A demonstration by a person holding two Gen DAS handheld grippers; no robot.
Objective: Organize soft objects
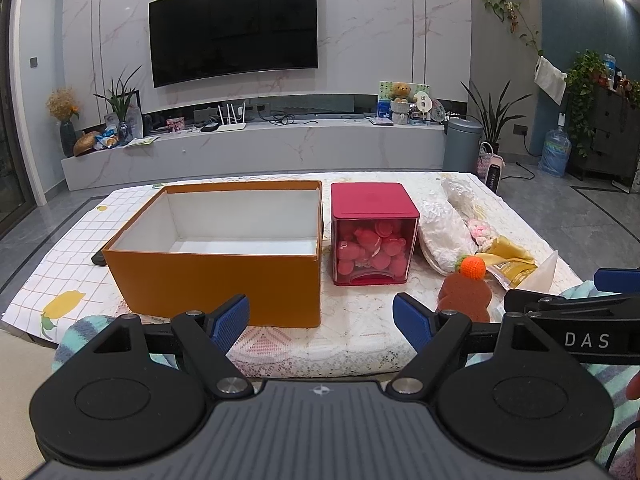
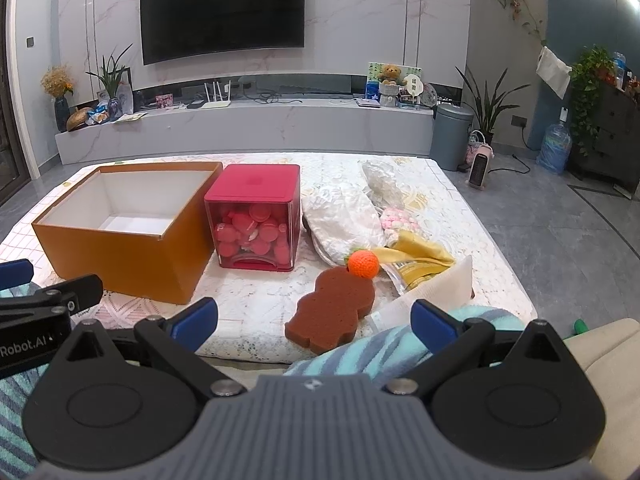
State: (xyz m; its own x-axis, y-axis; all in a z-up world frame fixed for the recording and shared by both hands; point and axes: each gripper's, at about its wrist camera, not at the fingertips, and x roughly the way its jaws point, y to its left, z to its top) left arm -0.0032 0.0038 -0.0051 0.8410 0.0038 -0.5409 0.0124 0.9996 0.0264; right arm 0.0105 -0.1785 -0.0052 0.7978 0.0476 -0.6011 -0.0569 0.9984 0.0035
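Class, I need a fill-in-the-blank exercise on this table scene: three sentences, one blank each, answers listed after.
1. The open orange cardboard box holds ____.
2. The red-lidded clear plastic cube stands directly to the ____ of that box.
3. The orange crocheted ball touches the ____ gingerbread-shaped sponge.

Answers: nothing; right; brown

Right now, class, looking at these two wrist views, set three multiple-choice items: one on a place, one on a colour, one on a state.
1. The red container stands where?
A. inside the orange box
B. right of the orange box
C. on the floor

2. The crochet ball is
A. orange
B. green
C. purple

3. The orange box is
A. lidded
B. full of toys
C. open and empty

Answers: 1 B, it stands beside the box's right wall; 2 A, orange yarn shows; 3 C, bare white inside shows.
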